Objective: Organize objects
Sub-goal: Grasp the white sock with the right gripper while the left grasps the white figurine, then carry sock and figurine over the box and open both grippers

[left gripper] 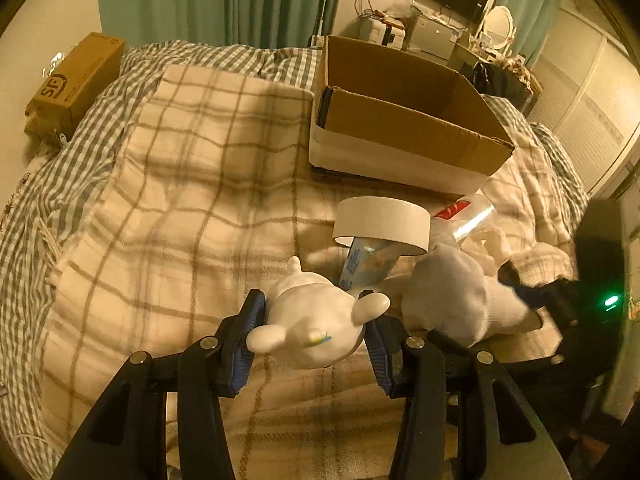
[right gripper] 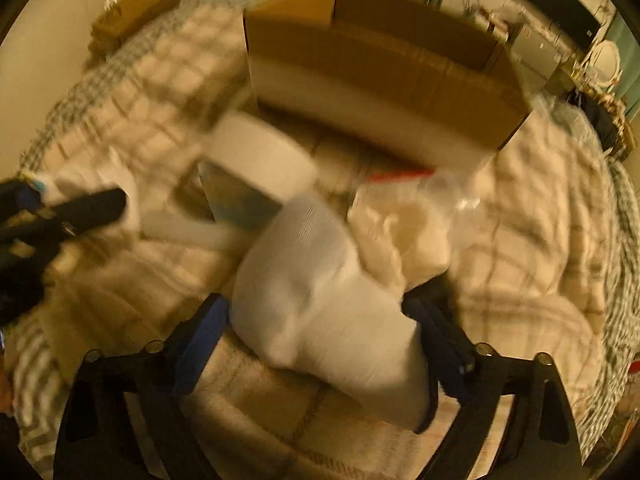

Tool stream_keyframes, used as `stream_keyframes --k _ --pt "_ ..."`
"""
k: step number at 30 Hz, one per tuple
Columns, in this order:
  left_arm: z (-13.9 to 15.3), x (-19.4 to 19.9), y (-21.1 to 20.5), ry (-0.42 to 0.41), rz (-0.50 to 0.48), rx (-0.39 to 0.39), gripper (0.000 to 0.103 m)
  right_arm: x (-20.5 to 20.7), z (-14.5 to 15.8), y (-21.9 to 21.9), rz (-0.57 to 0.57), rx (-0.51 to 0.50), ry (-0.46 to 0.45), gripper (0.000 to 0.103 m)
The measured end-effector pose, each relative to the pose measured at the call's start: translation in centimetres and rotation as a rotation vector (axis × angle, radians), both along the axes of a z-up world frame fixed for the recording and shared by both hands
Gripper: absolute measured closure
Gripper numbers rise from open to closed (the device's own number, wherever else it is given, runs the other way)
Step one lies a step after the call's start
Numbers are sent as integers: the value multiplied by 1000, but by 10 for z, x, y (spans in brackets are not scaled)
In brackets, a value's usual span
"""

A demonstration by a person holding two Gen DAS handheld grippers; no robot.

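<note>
A bed [left gripper: 192, 184] spread with a soft plaid blanket is seen, an open cardboard box [left gripper: 400, 120] resting on it. A smooth, glossy white figurine [left gripper: 316, 328] is clamped in the left gripper [left gripper: 316, 334]; a ribbed white sock [right gripper: 320, 304] is pinched in the right gripper [right gripper: 320, 328]. Both are judged mid-lift; carrying to the box would follow.

The open cardboard box [left gripper: 404, 120] stands toward the bed's far edge, its top unobstructed. Between it and the near edge crowd a white tape roll [left gripper: 382, 226], a tube [left gripper: 366, 266] beneath it, a clear plastic bag [left gripper: 468, 220] and a white sock [left gripper: 456, 296]. The plaid blanket [left gripper: 192, 184] toward the bed's left edge lies bare, offering passage.
</note>
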State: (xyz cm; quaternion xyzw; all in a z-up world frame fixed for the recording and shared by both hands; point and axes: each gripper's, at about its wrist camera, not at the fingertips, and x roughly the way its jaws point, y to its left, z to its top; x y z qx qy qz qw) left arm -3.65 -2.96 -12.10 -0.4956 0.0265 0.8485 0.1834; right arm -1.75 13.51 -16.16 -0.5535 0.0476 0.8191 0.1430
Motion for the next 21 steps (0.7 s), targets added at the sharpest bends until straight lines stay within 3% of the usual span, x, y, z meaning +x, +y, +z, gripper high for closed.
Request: stream_keyframes --k 7,12,21 --pt "7 9 3 9 -20 -1 54 10 4 -4 9 23 9 38" --pt "25 16 4 25 -26 30 54 31 48 -7 5 41 131 44" --pt "84 7 29 113 -78 89 54 45 145 11 -30 107 345 53"
